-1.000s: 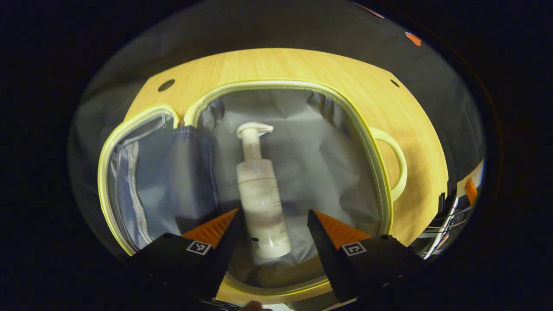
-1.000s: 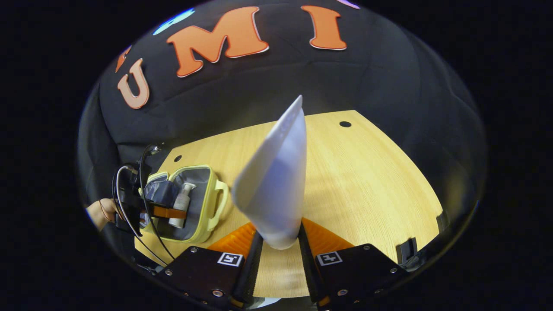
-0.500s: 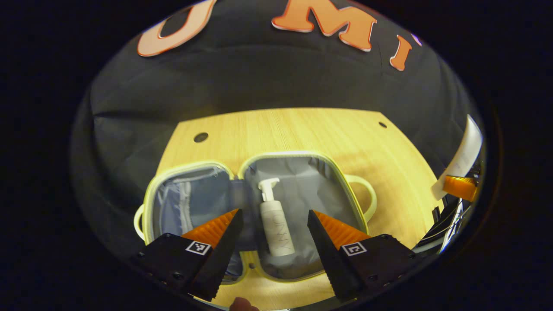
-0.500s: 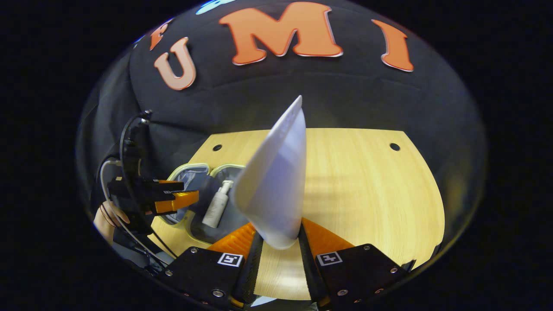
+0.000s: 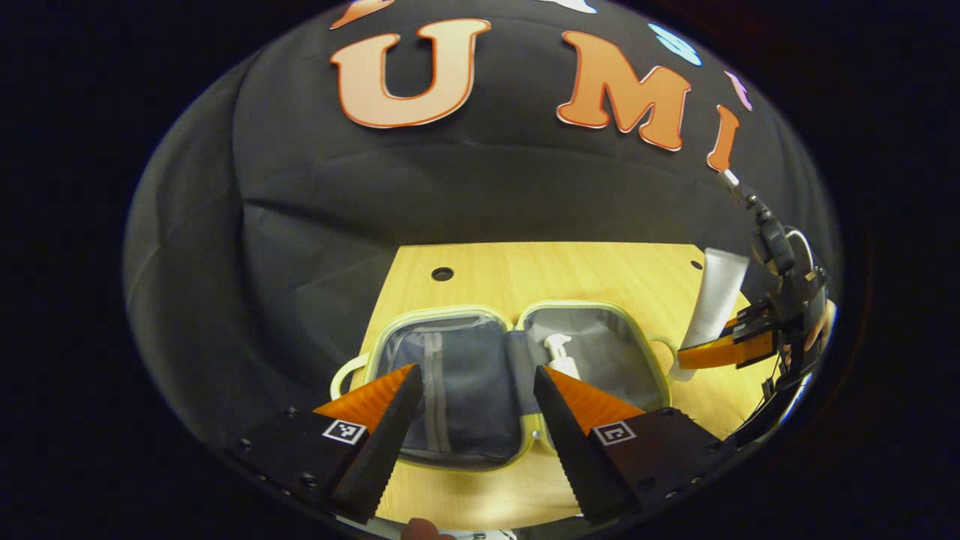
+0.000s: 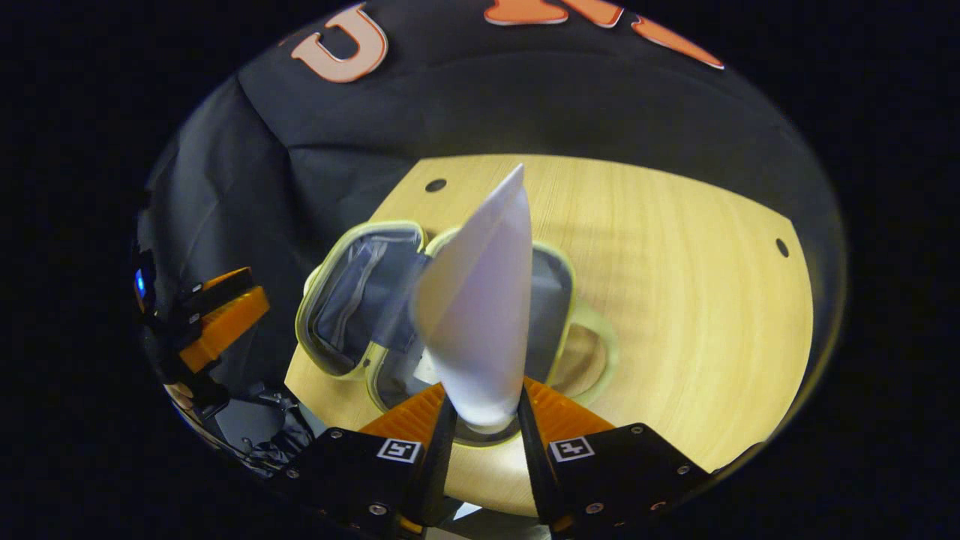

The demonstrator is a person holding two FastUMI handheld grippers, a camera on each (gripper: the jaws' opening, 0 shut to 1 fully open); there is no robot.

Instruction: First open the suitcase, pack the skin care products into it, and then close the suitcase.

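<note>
At the bottom centre of the right gripper view, the right gripper (image 6: 484, 409) clamps the rounded lower end of a white tube (image 6: 480, 315), both fingers pressing its sides. The tube's long axis runs from the fingers up the middle of the frame to its flat crimped end at upper centre. Just behind it, left of centre, the open suitcase (image 6: 360, 296), a small zip case with a pale green rim, lies flat on the wooden table (image 6: 675, 300); the tube overlaps its right-hand half, so this gripper looks the nearer one for the drop. In the left gripper view, the left gripper (image 5: 476, 416) stands wide with nothing between its fingers at bottom centre. Beyond them lies the suitcase (image 5: 465, 390), with a white pump bottle (image 5: 562, 360) in its right half. At far right, the right gripper (image 5: 724, 352) holds the tube (image 5: 712, 307) upright beside the case
</note>
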